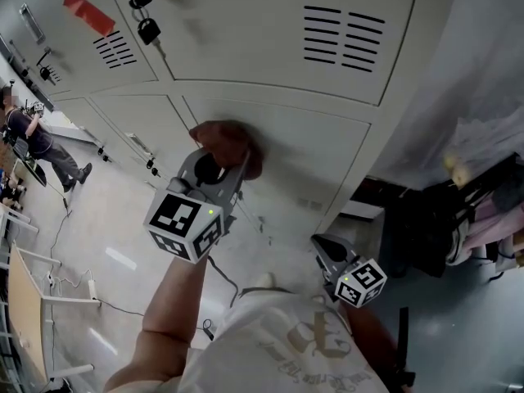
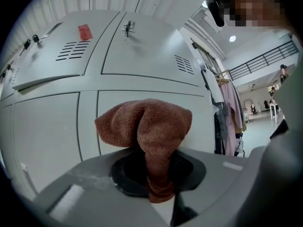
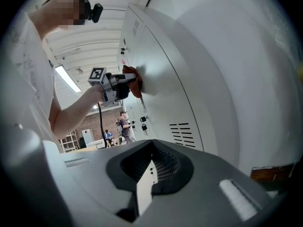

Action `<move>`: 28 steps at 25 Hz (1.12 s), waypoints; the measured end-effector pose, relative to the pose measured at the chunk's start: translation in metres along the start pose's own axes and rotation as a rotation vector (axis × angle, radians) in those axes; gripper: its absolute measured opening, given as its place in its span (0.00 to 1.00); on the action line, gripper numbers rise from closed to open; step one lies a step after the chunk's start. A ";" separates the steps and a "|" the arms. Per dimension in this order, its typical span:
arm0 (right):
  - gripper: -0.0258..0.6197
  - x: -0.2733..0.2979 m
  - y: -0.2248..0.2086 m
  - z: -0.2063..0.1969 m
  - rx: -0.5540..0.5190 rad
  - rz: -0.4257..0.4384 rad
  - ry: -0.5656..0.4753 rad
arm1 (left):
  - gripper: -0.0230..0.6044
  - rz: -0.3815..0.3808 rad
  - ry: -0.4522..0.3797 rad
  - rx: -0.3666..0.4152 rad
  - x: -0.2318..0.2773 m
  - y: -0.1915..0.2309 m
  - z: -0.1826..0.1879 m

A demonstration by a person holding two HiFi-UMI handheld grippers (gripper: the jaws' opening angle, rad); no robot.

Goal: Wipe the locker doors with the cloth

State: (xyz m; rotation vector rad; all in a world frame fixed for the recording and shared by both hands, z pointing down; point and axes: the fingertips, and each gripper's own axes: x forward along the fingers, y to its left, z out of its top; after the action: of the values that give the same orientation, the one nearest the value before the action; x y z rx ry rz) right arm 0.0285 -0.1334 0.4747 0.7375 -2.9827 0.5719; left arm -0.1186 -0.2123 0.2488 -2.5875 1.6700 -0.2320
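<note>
A brown cloth [image 1: 232,143] is pressed against a grey locker door [image 1: 315,150] in the head view. My left gripper [image 1: 219,169] is shut on the cloth, bunching it between the jaws. In the left gripper view the cloth [image 2: 147,126] bulges out of the jaws of that gripper [image 2: 158,176] and touches the door [image 2: 52,131]. My right gripper [image 1: 326,246] hangs lower and to the right, away from the lockers, shut with nothing in it. The right gripper view shows the right gripper [image 3: 150,163], and further off the left gripper [image 3: 116,86] with the cloth [image 3: 134,80] on the door.
A padlock [image 1: 148,29] and a strip of red tape [image 1: 88,11] are on the upper locker doors. Hanging clothes and dark bags [image 1: 483,207] crowd the right side. A person [image 1: 37,142] stands far off at the left. A cable [image 1: 74,289] lies on the floor.
</note>
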 end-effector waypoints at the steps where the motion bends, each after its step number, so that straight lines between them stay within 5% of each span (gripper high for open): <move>1: 0.05 -0.001 -0.001 -0.001 0.002 -0.001 -0.001 | 0.16 -0.011 -0.002 0.002 0.002 -0.005 0.001; 28: 0.05 -0.056 -0.016 0.004 -0.006 -0.063 -0.037 | 0.16 -0.262 -0.030 0.074 0.052 -0.138 0.025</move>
State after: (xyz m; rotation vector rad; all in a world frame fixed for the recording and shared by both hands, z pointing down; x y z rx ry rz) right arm 0.0853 -0.1226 0.4708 0.8472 -2.9813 0.5512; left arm 0.0308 -0.2034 0.2466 -2.7328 1.2838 -0.2590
